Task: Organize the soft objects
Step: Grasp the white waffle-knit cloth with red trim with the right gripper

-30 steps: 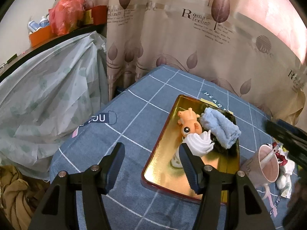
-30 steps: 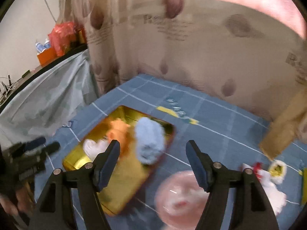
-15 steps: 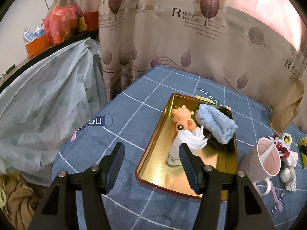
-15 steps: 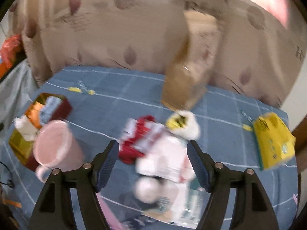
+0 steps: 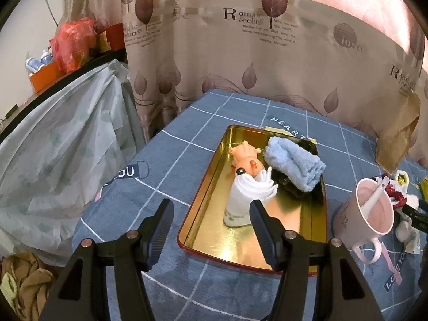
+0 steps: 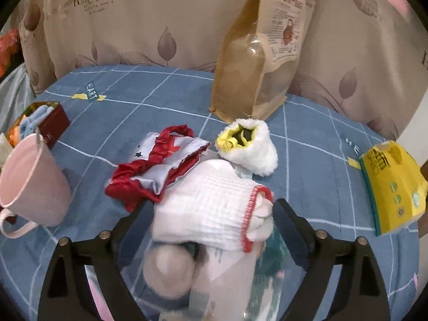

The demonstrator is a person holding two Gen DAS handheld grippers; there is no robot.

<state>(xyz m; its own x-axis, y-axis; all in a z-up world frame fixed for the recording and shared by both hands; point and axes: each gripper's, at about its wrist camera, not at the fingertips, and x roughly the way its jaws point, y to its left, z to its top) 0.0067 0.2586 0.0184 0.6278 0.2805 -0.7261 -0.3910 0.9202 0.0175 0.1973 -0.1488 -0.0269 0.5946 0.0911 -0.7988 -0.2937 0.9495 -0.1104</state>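
While the left gripper (image 5: pixel 211 230) hangs over the near edge of the gold tray (image 5: pixel 208 230) with its jaws spread and nothing between them, its camera gives the only full look into that tray: a rolled blue towel (image 5: pixel 294 164) lies at the far end, an orange toy (image 5: pixel 244 157) sits just beside it, and a white cloth bundle (image 5: pixel 247 195) stands nearer, touching the toy. A pink mug (image 5: pixel 366 222) with a white spoon (image 5: pixel 375 195) in it stands just right of the tray on the blue checked tablecloth (image 5: pixel 171 165). From the right wrist view the tray (image 6: pixel 54 124) shows only as a red corner at the left edge, but the loose pile is plain there. The right gripper (image 6: pixel 208 214) has just been opening its jaws, and they straddle a white knit glove with red trim (image 6: pixel 211 208); the glove sits between the fingers, yet whether the pads touch it I cannot tell. Behind the glove lie a red and white frilled cloth (image 6: pixel 157 165) and a fluffy white bootie with a yellow lining (image 6: pixel 248 144), the three close together. A tall brown paper bag (image 6: pixel 256 61) stands at the curtain (image 6: pixel 133 13), and a yellow packet (image 6: pixel 390 190) lies well off to the right. Blurred pale items under the glove cannot be made out.
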